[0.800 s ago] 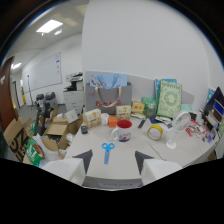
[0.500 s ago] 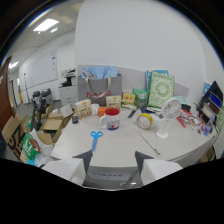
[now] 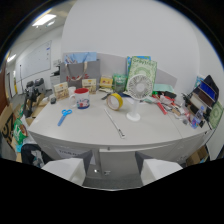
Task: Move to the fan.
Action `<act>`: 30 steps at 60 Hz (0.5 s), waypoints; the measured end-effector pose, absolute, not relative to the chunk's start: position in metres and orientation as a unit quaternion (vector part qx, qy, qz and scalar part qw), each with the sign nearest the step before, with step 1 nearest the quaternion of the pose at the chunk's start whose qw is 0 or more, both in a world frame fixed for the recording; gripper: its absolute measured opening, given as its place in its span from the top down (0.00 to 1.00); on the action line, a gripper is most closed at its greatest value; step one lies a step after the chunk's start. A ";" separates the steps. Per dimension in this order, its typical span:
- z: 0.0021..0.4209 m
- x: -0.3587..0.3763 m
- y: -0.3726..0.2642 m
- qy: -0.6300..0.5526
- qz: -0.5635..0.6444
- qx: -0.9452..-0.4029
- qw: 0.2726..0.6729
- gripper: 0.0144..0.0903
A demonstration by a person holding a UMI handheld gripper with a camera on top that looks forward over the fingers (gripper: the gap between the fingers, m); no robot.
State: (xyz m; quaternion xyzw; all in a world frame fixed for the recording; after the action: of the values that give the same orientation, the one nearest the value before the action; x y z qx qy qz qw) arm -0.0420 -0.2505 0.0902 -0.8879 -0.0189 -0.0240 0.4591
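The small white fan (image 3: pixel 137 95) stands upright on the worktop (image 3: pixel 150 135), beyond the fingers at about one o'clock, with a yellow tape roll (image 3: pixel 115 101) just beside it at nine o'clock and a green box (image 3: pixel 141 70) behind it at twelve. Over the last second it has swung from the far right toward the middle and grown larger, so the approach is closing well, though a stretch remains. The hand-held gripper (image 3: pixel 111 170) hangs released, holding nothing; blue scissors (image 3: pixel 64 116) lie well apart at nine o'clock.
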 end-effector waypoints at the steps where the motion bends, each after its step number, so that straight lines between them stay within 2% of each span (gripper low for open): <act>1: 0.089 -0.037 -0.250 -0.019 -0.024 -0.888 0.459 0.08; 13: 0.077 0.009 -0.218 -0.010 -0.017 -0.891 0.455 0.09; 30: 0.063 0.049 -0.136 -0.019 0.003 -0.889 0.457 0.09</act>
State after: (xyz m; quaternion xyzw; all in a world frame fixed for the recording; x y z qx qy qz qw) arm 0.0487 -0.1355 0.0625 -0.8894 -0.0186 0.0029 0.4567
